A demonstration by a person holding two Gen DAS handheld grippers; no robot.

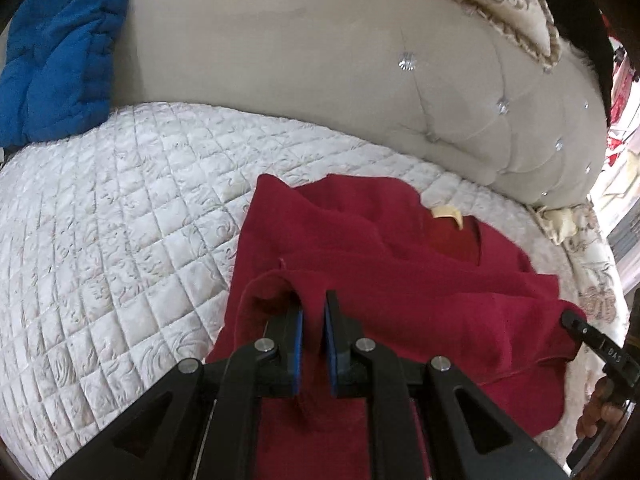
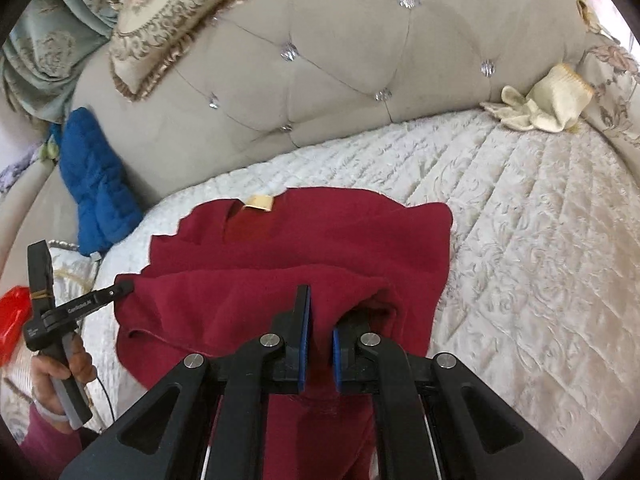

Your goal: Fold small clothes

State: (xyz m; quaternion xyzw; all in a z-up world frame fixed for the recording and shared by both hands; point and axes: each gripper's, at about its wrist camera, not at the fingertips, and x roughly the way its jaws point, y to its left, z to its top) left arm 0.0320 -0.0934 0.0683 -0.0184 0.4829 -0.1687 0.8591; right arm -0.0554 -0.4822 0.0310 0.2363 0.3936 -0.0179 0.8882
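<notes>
A dark red knit garment (image 1: 400, 280) lies on the white quilted bed cover (image 1: 120, 220), neck opening and pale label (image 1: 446, 213) toward the headboard. Its near hem is lifted and doubled over the body. My left gripper (image 1: 314, 320) is shut on the hem's left corner, cloth pinched between the blue pads. My right gripper (image 2: 320, 320) is shut on the hem's right corner of the red garment (image 2: 300, 240). Each gripper shows in the other's view: the right one (image 1: 576, 322) at the cloth's far edge, the left one (image 2: 120, 290) held by a hand (image 2: 60, 364).
A beige tufted headboard (image 2: 320, 60) rises behind the bed. A blue padded garment (image 2: 96, 184) leans at its left. A cream sock-like item (image 2: 548, 104) lies at the back right. A patterned cushion (image 2: 160, 32) rests on the headboard.
</notes>
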